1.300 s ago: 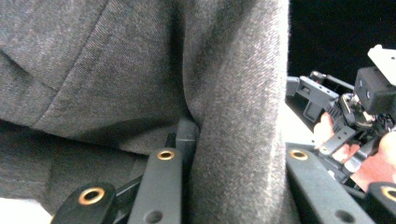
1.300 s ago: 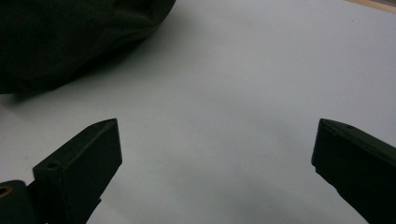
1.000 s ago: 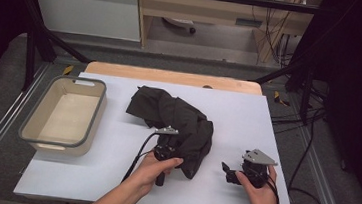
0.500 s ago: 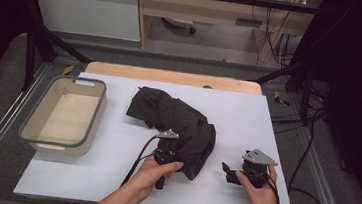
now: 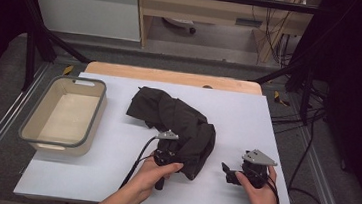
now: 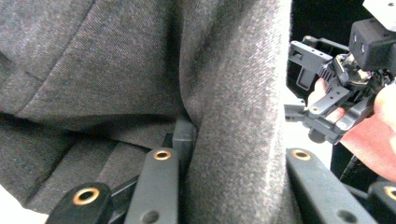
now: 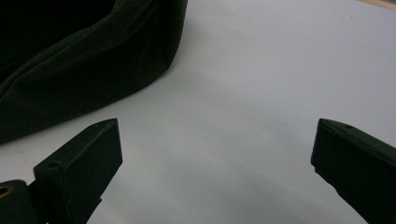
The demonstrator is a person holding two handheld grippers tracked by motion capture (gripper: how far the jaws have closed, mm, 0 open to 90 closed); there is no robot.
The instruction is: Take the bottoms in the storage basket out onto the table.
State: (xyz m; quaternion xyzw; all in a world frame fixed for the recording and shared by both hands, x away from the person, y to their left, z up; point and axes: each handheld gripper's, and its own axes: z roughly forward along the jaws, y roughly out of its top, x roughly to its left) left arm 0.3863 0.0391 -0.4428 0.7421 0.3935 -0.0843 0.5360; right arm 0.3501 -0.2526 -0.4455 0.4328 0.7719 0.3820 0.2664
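A crumpled dark grey cloth lies mid-table on the white tabletop. At its near edge my left gripper is shut on a thick fold; in the left gripper view that fold fills the gap between the two black jaws of the gripper. To the right of the cloth my right gripper stands open, its jaws pointing left toward the cloth with a gap of bare table between. In the right gripper view the jaws of the right gripper are wide apart over the white surface, with the cloth's edge ahead at upper left.
A beige bin with a grey rim stands at the table's left side, with nothing in it that I can see. A wooden strip runs along the far edge. Cables trail from both grippers toward the near edge.
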